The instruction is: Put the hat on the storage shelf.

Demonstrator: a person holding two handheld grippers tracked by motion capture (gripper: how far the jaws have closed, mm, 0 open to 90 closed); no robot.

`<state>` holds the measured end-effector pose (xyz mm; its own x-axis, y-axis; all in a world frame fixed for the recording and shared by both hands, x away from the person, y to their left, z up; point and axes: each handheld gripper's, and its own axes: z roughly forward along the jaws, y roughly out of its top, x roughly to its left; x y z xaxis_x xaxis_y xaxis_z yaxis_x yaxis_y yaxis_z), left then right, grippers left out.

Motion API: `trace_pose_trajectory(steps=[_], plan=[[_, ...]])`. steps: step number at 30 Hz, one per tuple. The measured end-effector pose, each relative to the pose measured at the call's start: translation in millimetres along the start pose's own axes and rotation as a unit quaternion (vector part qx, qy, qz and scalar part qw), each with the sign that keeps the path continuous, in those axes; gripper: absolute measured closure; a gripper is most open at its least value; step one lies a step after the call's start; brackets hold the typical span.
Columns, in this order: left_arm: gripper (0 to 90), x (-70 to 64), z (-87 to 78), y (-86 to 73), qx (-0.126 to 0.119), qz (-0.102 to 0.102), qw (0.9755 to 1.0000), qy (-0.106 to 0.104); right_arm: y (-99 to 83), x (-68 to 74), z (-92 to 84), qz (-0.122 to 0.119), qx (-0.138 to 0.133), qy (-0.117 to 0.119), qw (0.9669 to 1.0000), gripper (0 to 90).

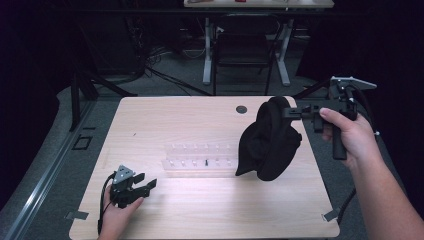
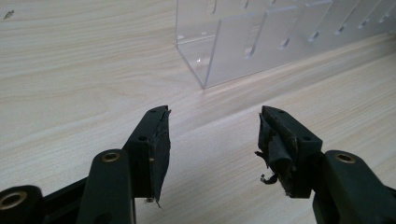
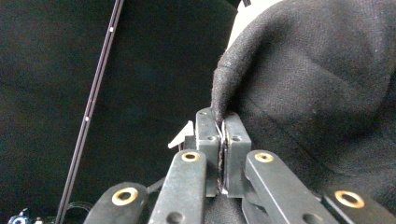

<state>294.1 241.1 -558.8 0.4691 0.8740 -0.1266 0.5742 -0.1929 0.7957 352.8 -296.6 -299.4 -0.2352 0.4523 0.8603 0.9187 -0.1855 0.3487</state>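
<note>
Black cloth [image 1: 270, 140] pinched at its top edge by right gripper [image 1: 290, 113], hanging above the table [image 1: 200, 215] beside clear rack [image 1: 197, 160]. Left gripper [image 1: 145, 186] spread, empty, resting low. Placement probably remaining.

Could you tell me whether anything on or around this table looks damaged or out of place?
Yes: the black padding on the left gripper is worn. On both fingers the lining is frayed and peeling at the edges, with a loose curl hanging below one. The black cloth pinched by the right gripper hangs normally.
</note>
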Motion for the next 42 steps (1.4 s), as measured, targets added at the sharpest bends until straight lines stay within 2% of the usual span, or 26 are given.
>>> trace_pose_trajectory(steps=[10,18,32,42], plan=[[43.9,0.9,-0.8,0.3,-0.002,0.001,1.0000,-0.001,7.7,18.4,11.3,-0.013,0.006,0.000,0.9999,88.2],[43.9,2.0,-1.5,0.6,-0.002,0.000,1.0000,-0.001,13.5,27.2,24.4,-0.017,0.014,-0.004,0.9997,88.3],[43.9,2.5,-1.6,1.0,-0.003,-0.001,1.0000,-0.002,21.6,35.6,54.0,-0.023,0.032,-0.004,0.9992,88.3],[43.9,2.4,-1.9,1.2,-0.005,0.001,1.0000,-0.004,25.1,34.8,77.5,-0.025,0.041,-0.003,0.9988,88.3]])
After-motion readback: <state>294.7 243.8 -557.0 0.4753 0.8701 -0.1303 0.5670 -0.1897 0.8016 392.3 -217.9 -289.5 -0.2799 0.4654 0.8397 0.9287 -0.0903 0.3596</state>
